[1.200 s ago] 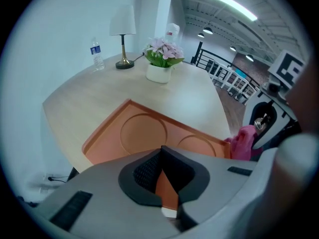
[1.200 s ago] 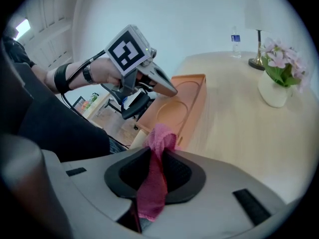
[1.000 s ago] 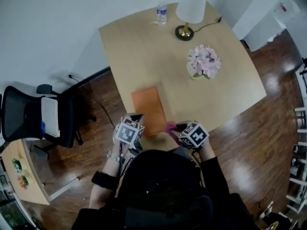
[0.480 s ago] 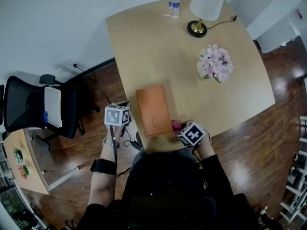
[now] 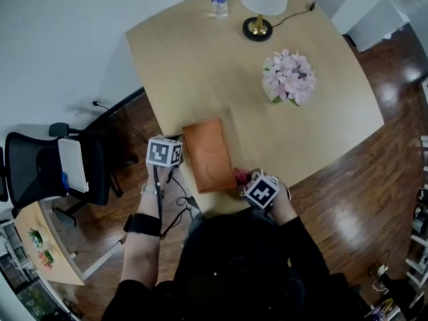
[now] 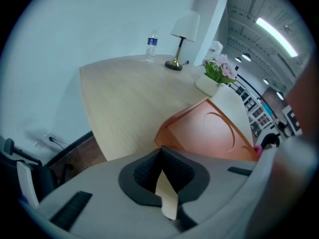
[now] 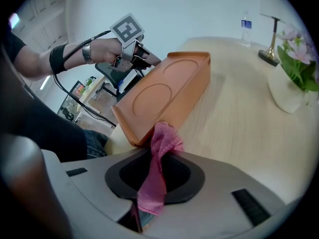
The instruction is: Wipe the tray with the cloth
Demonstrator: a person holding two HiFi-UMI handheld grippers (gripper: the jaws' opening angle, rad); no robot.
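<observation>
Right gripper (image 7: 153, 157) pinching cloth (image 7: 162, 138), jaws just tightened, at near corner of tray (image 5: 207, 156). Left gripper (image 6: 160, 151) clenched empty beside tray's left edge. Bare table (image 5: 200, 65) beyond far edge.

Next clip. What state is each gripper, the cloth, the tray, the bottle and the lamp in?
left gripper: shut, nothing between its jaws.
right gripper: shut on the cloth; jaws have just been closing.
cloth: bunched, pinched in the right gripper beside the tray's near corner.
tray: flat on the table, empty.
water bottle: upright, cap on.
lamp: upright.
</observation>
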